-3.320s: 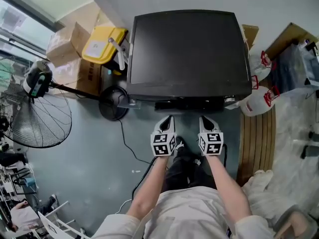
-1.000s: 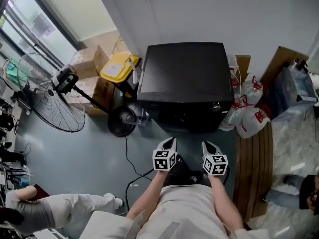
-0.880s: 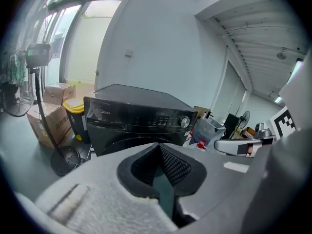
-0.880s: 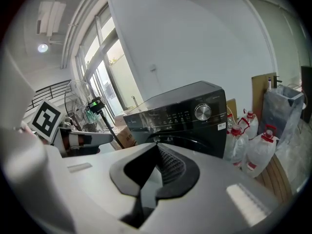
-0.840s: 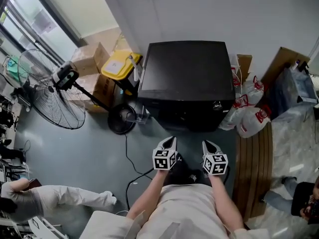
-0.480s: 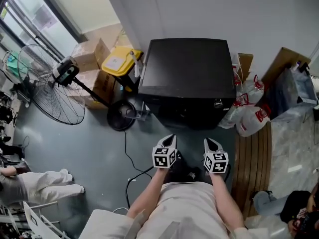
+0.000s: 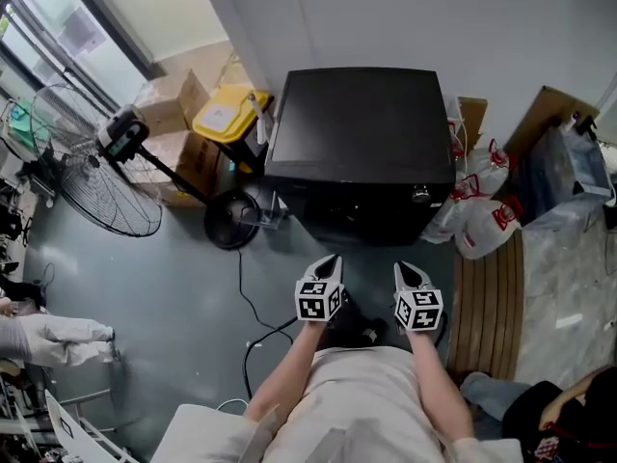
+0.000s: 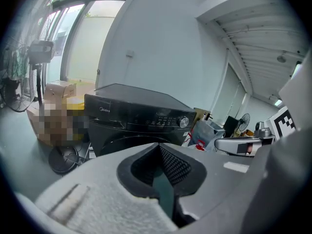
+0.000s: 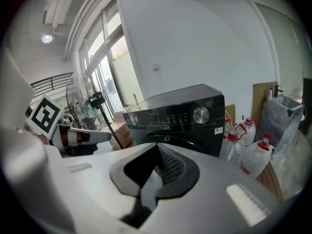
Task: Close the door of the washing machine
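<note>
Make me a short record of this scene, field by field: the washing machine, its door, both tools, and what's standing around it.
washing machine: black front-loader against the white wall
door: looks shut and flush with the front; lower part hidden behind the tools
left tool: shut, empty, short of the machine
right tool: shut, empty, short of the machine
left of machine: yellow container, cardboard boxes, standing fan
right of machine: white jugs with red caps
floor: black cable
</note>
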